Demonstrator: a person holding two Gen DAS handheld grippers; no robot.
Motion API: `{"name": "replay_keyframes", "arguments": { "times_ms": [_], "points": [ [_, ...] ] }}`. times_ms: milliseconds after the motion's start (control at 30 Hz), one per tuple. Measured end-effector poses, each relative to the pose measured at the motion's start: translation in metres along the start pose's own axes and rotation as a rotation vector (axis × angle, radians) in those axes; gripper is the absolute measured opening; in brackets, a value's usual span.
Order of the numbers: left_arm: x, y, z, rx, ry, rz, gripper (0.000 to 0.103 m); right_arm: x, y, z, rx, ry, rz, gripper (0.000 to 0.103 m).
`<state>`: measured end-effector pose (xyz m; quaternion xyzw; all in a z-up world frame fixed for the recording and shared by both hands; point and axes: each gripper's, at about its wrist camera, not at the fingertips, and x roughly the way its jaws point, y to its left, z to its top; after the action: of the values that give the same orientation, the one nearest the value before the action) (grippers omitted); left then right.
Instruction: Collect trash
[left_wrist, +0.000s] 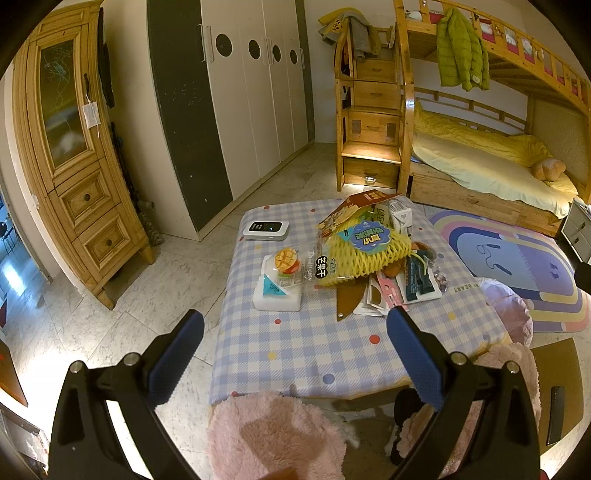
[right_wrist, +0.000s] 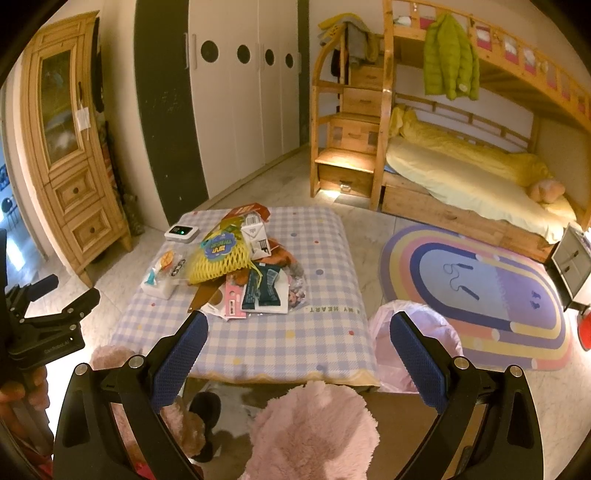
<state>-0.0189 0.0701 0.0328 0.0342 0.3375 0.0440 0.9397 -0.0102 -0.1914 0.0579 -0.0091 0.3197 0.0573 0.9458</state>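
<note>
Left gripper (left_wrist: 295, 354) and right gripper (right_wrist: 299, 350), fingers apart, hover at the checkered table's (right_wrist: 258, 347) near edge; wrapper pile (right_wrist: 243, 273) lies mid-table.

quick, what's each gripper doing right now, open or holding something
Left gripper: open, holding nothing, short of the trash pile.
Right gripper: open, holding nothing.

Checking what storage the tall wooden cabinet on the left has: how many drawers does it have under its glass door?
2. Both sit below the glass door of the wooden cabinet: the upper drawer directly under the door, the lower drawer beneath it, just above the legs. None seem hidden.
</note>
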Motion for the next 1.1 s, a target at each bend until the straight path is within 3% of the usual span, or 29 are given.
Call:
{"name": "replay_keyframes", "arguments": {
  "times_ms": [700, 967, 1100],
  "points": [
    [0.000, 0.000, 0.000, -0.001, 0.003, 0.001, 0.096, -0.001, -0.001, 0.000, -0.016, 0.010, -0.007, 0.097],
    [0.021, 0.018, -0.010, -0.029, 0.046, 0.035, 0.096, 0.023, 0.014, -0.001, -0.059, 0.017, 0.030, 0.097],
    [0.033, 0.035, -0.009, -0.066, 0.057, 0.043, 0.096, 0.046, 0.021, 0.004, -0.090, 0.074, 0.029, 0.097]
  ]
}}
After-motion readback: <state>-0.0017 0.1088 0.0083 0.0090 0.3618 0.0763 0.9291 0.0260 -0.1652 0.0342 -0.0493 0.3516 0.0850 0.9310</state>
